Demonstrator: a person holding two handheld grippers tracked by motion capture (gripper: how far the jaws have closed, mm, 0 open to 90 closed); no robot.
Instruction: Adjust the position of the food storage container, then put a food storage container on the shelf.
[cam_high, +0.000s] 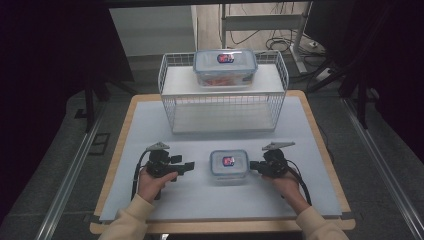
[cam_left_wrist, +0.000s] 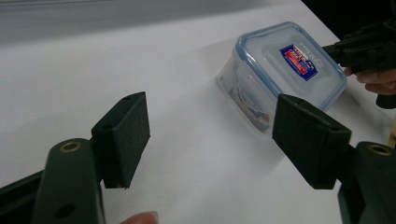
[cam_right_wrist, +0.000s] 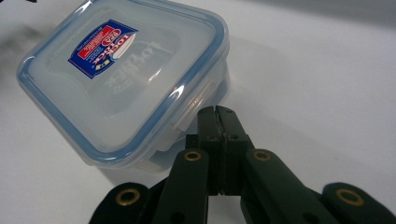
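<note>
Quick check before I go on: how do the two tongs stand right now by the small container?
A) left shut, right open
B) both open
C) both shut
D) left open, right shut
D: in the left gripper view the left tongs stand wide apart short of the small container, while in the right gripper view the right tongs are pressed together at its side latch.

The high view looks forward and down over the whole table. Each claw camera sits low and close, looking along its own jaws. All three views share the small box, seen from opposite sides.
</note>
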